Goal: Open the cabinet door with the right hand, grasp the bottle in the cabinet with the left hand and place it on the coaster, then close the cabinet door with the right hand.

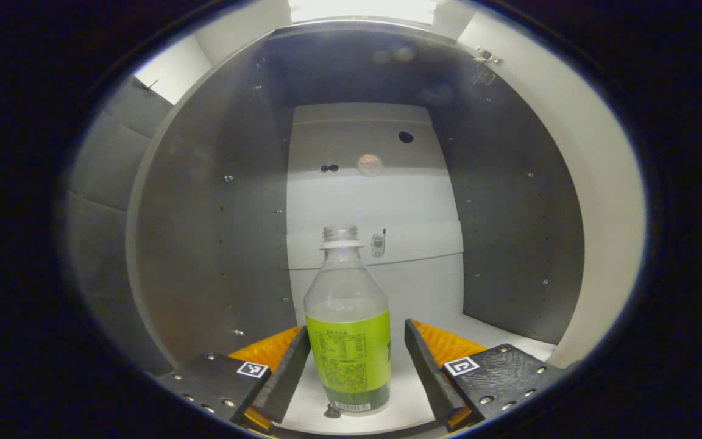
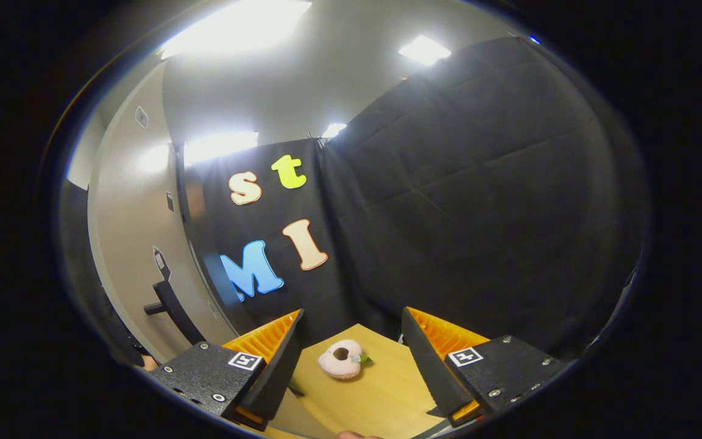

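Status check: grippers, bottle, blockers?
Left hand-held gripper open, straddling the upright bottle in the cabinet. Right hand-held gripper open, empty. Nothing blocking.

One clear plastic bottle with a green label [image 1: 347, 329], lower centre of the left gripper view, inside one grey-walled open cabinet [image 1: 509, 244]. One pink peach-shaped coaster [image 2: 342, 358] on one light wooden table [image 2: 381, 396], lower centre of the right gripper view.
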Demonstrator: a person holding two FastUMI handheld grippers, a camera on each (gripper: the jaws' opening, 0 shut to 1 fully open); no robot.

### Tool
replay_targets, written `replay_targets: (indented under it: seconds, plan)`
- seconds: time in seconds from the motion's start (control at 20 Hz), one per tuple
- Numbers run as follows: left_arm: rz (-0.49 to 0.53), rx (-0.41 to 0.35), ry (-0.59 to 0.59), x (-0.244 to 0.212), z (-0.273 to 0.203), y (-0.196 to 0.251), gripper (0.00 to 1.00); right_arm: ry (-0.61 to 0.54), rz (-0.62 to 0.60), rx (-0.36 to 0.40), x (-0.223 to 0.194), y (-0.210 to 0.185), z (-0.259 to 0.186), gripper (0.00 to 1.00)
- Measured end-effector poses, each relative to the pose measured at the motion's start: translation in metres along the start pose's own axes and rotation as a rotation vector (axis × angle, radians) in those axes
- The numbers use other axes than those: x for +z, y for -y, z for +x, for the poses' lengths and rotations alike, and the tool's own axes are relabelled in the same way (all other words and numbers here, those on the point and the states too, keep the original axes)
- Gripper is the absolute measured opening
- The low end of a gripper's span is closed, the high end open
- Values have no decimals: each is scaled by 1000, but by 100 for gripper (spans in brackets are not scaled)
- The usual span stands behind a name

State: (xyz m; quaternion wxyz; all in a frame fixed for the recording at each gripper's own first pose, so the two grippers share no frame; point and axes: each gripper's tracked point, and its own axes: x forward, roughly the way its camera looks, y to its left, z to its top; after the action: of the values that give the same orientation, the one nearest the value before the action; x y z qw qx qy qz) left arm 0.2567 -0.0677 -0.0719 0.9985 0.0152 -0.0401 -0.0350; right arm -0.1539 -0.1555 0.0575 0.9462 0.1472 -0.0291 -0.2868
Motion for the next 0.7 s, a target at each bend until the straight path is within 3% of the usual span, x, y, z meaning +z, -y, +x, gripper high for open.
replay_targets:
  seconds: [0.25,0.35,0.5,0.55,0.7]
  plan:
    - [-4,36,-34,-14,8,-8,87,4,2,-5,2,2,11,95]
    - [1,50,-38,-11,5,-11,67,-11,3,4,-2,1,11,95]
    - [-1,60,-50,-9,-3,-18,74,-17,1,30,-4,-1,16,95]
    - [-7,67,-46,-7,-8,-20,67,-13,-5,35,-3,1,16,95]
    - [-13,83,-16,12,-24,-21,67,-24,-15,44,-5,8,25,95]
